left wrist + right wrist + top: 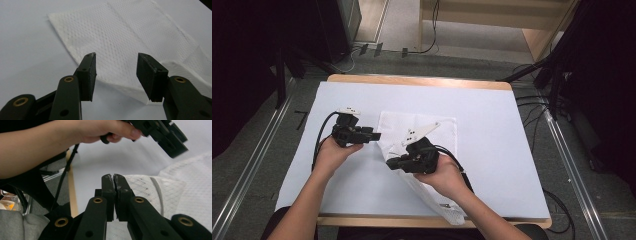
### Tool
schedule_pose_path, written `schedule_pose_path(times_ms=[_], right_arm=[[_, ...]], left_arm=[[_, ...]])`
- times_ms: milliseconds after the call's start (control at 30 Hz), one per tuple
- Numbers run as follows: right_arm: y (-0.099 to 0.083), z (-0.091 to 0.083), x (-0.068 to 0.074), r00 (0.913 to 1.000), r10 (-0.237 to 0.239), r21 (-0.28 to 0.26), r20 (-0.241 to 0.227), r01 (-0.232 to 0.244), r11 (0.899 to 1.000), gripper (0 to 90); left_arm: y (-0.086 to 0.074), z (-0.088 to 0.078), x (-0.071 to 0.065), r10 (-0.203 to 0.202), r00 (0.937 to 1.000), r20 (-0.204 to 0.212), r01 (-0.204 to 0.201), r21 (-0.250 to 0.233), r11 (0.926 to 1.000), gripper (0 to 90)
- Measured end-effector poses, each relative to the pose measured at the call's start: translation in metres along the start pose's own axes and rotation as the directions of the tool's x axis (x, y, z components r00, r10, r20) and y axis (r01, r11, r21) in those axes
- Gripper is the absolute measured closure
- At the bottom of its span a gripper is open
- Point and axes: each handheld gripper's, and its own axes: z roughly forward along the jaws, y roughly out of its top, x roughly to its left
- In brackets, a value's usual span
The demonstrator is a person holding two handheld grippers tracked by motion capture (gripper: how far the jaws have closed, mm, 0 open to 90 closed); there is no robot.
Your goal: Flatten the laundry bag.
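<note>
A white textured cloth (393,125) lies on the white-covered table (497,130); one long part of it runs back to the near edge. My right gripper (391,163) is shut on a lifted edge of the cloth (175,187), its jaws pressed together (113,178). My left gripper (374,136) hovers at the cloth's left edge, level and pointing right. Its jaws (116,67) stand open with nothing between them, just above the cloth (120,32). In the right gripper view the left gripper (172,137) hangs above, held by a hand (100,130).
The wooden table edge (412,80) shows at the far side. Grey floor, metal rails (252,165) and cables (537,115) surround the table. Bare white surface lies to the right of the cloth and at the far side.
</note>
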Motion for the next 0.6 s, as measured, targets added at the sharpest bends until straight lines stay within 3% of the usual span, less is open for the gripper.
schedule_pose_path(times_ms=[100,267,400,600], right_arm=[[0.004,-0.001,0.008,0.9998,-0.014,-0.01,-0.011,0.014,1.0,78.9],[0.012,-0.014,0.009,0.9998,-0.018,-0.041,-0.003,0.018,0.999,73.0],[0.014,-0.025,0.009,0.999,-0.027,-0.074,0.035,0.03,0.997,72.6],[0.009,-0.029,-0.006,0.997,-0.004,-0.07,0.077,0.009,0.998,72.7]], left_arm=[[-0.001,0.0,0.0,0.001,1.0,-0.005,-0.001,0.006,1.0,51.0],[-0.001,-0.001,0.001,-0.003,1.0,-0.008,0.003,0.005,1.0,51.0],[-0.001,0.001,0.001,-0.001,0.9999,-0.011,0.001,0.009,1.0,50.9],[-0.001,0.003,0.001,0.008,0.9997,-0.021,-0.008,0.021,0.9997,50.6]])
